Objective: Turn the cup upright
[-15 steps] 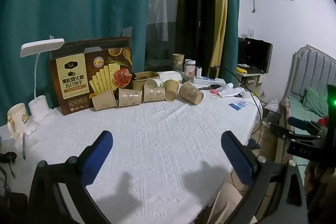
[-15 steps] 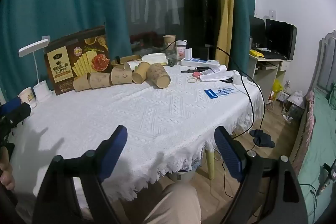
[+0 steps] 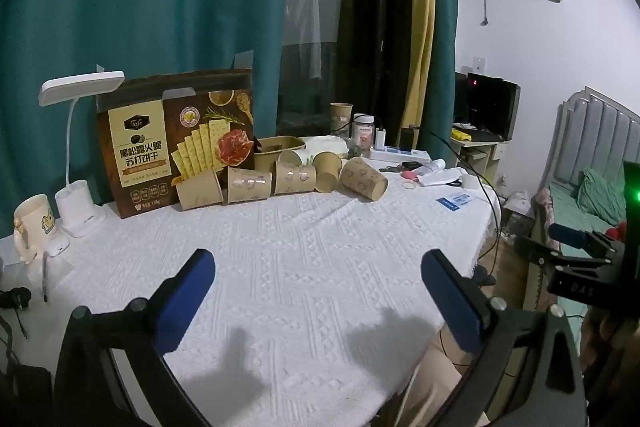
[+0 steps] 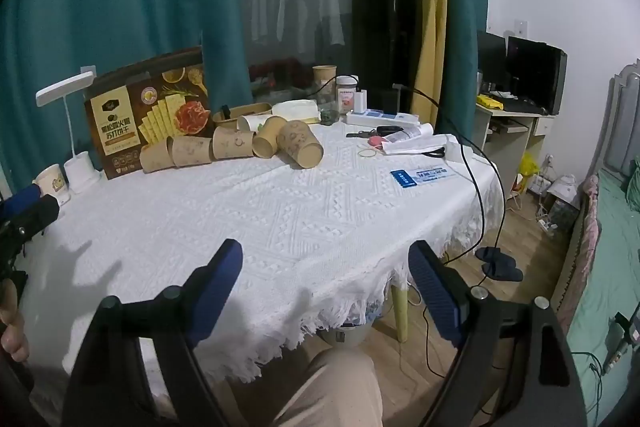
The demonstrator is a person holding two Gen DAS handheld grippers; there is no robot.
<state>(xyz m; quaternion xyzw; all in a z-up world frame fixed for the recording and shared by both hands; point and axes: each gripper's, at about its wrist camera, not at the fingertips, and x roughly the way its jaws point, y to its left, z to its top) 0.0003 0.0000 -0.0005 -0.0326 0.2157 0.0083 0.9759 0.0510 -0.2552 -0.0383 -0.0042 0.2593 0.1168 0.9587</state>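
Tipped cups (image 3: 280,181) beyond bare tablecloth (image 3: 304,267)

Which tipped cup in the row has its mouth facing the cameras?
The rightmost cup, at the row's end farthest from the cracker box. Its open rim faces forward; the others lie mostly sideways.

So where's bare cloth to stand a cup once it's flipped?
The wide stretch of white woven tablecloth between the row of tipped brown paper cups and the two open tools, left tool and right tool, is bare. It is crowded along the back by the brown cracker box, and at the far right around the blue-and-white card.
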